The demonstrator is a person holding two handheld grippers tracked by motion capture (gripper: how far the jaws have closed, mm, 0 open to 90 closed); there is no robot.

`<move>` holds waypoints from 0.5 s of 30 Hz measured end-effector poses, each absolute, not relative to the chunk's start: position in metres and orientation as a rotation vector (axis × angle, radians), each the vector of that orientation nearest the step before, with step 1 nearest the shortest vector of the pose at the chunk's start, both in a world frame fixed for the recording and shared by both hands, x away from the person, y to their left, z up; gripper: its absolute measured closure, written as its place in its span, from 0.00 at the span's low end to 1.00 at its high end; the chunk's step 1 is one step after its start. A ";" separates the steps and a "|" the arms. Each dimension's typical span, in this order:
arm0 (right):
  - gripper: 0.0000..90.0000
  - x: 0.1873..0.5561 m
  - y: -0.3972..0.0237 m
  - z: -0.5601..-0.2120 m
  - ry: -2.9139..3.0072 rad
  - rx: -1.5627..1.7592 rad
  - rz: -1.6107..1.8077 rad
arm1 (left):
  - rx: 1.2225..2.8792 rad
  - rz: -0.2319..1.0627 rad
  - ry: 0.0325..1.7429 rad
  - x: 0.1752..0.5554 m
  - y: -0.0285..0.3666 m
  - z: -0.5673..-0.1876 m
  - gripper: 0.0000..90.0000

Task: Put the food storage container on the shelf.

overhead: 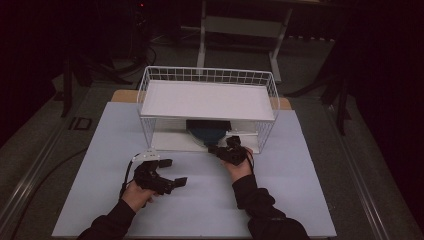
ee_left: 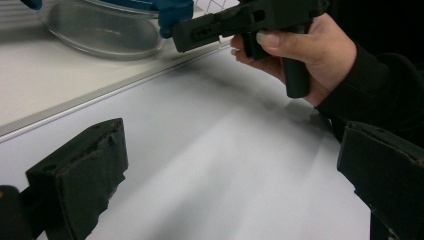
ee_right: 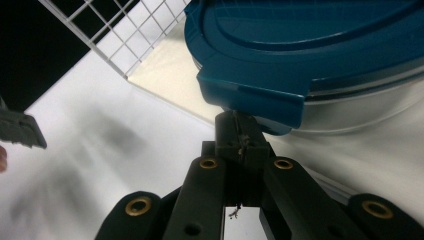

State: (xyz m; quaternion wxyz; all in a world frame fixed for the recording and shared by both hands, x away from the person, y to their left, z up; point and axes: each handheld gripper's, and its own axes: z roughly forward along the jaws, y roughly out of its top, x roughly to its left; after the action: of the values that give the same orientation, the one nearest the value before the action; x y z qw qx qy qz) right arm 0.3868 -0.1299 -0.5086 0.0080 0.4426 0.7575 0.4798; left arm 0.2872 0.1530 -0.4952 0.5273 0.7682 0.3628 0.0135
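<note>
A clear container (ee_left: 100, 35) with a dark blue lid (ee_right: 300, 45) stands on the bottom board of a white wire rack (overhead: 145, 85), under its shelf; from the high view it is a dark shape (overhead: 207, 132). My right gripper (ee_right: 242, 135) is shut, nothing showing between its jaws, and its tips are right under the lid's front latch tab (ee_right: 255, 102). The same gripper (overhead: 220, 149) is at the rack's front edge. My left gripper (overhead: 175, 172) rests low over the table, left of the right hand, jaws wide open and nothing between them (ee_left: 232, 175).
The rack's white shelf (overhead: 207, 100) overhangs the container. Its wire side wall (ee_right: 125, 35) is close to the left of the lid. A pale sheet (overhead: 200, 205) covers the table. Dark floor and stand legs (overhead: 202, 45) lie beyond.
</note>
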 end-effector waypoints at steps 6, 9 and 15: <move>0.95 0.382 -0.130 -0.507 2.372 1.353 1.491 | 1.844 0.039 0.853 0.285 0.153 -0.494 0.00; 0.84 0.369 -0.134 -0.505 2.395 1.300 1.499 | 1.838 0.043 0.837 0.282 0.153 -0.493 0.00; 0.52 0.337 -0.154 -0.503 2.410 1.216 1.576 | 1.836 0.031 0.783 0.275 0.150 -0.490 0.00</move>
State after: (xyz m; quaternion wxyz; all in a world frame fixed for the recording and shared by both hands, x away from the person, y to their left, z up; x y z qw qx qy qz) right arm 0.3375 -0.1536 -0.5032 0.0080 0.3889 0.7710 0.5042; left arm 0.2749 0.1503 -0.4897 0.5418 0.7731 0.3295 0.0131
